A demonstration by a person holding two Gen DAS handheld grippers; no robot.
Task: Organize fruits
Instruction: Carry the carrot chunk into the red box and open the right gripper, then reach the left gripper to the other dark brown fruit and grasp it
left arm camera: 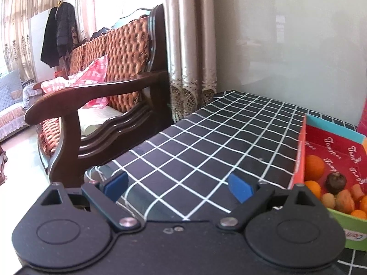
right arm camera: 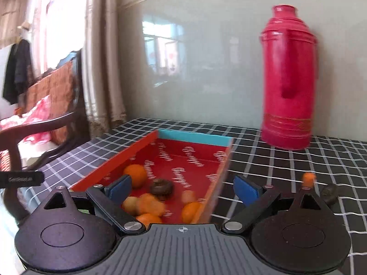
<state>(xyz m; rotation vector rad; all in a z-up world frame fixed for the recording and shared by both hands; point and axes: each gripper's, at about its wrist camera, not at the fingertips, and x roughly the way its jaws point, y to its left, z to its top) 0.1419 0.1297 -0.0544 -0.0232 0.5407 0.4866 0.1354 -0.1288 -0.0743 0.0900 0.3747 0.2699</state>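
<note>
We see a table [left arm camera: 206,137] covered in a black cloth with a white grid. On it sits a shallow red box [right arm camera: 183,160] with a turquoise far wall and white script printed across its floor.

Our right claw [right arm camera: 183,189] hangs over the near end of this box with its 2 blue pads spread wide and nothing between them. Below the gap lie the fruits: a round orange [right arm camera: 135,175] near the left wall, a dark brown fruit [right arm camera: 161,188] just beside it toward the middle, a pale tan fruit [right arm camera: 130,204] and several smaller orange pieces, blurred, toward the near end. Outside the box, on the cloth to the right, a small orange piece [right arm camera: 308,178] and a dark piece [right arm camera: 329,193] lie near each other, partly hidden behind the claw's body. A tall red flask [right arm camera: 287,80] stands upright against the grey wall, well apart from the box.

Our left claw [left arm camera: 177,186] points along the bare cloth to the left of the box, pads apart and empty. Beyond the table's end stands a dark wooden sofa [left arm camera: 103,87] with quilted orange cushions.
</note>
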